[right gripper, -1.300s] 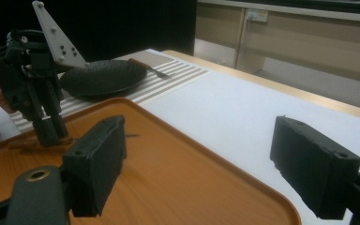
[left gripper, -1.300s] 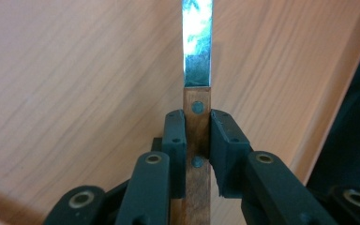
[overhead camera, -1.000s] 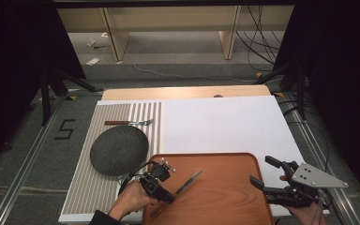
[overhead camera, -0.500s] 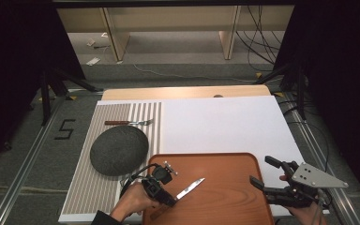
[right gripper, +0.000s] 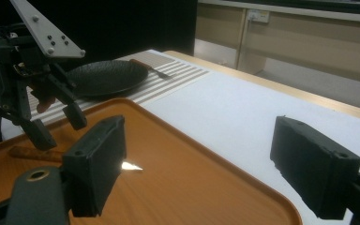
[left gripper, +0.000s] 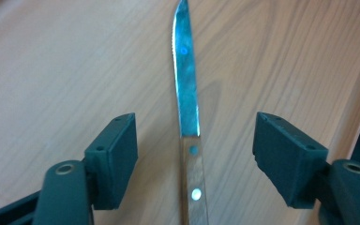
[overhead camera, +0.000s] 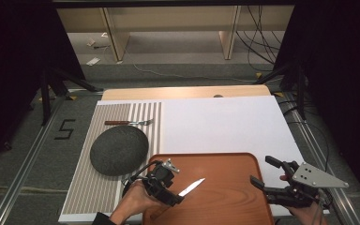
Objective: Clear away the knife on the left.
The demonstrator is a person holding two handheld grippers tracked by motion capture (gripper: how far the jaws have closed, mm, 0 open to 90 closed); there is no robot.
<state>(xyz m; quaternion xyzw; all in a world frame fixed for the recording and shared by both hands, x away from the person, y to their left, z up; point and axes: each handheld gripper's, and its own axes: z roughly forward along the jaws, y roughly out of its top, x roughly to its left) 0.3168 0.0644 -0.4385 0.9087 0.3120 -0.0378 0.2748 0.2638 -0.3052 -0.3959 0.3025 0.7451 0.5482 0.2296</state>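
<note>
The knife's (overhead camera: 191, 187) handle is hiding under the left gripper (overhead camera: 166, 185) in the high view, so just the shiny blade is poking out toward the middle of the brown tray (overhead camera: 225, 197). In the left gripper view the knife (left gripper: 189, 122) is getting cut off at the bottom edge, so the end of its wooden handle w/ the two rivets can't be seen. In the right gripper view the blade is only showing as a tiny bright glint (right gripper: 131, 166), & the handle is a dark blurry stick on the tray near the left gripper (right gripper: 56, 124). The left hand (overhead camera: 133, 201) is getting cut off at the bottom of the high view, & the right hand is mostly tucked under the right gripper (overhead camera: 269, 176). The fork (overhead camera: 129, 123) is looking small & far off on the striped mat (overhead camera: 91, 187), past the dark round plate (overhead camera: 119, 150). Now the fingers: the left gripper's jaws have just been opening, & they are standing wide w/ the knife lying flat on the tray between them, a clear gap on each side, not touching the pads (left gripper: 117, 154). So the knife is let go. The right gripper is hanging over the tray's right edge, near the white board (overhead camera: 225, 122), its jaws spread wide, pads (right gripper: 98, 164) holding nothing & touching nothing.
</note>
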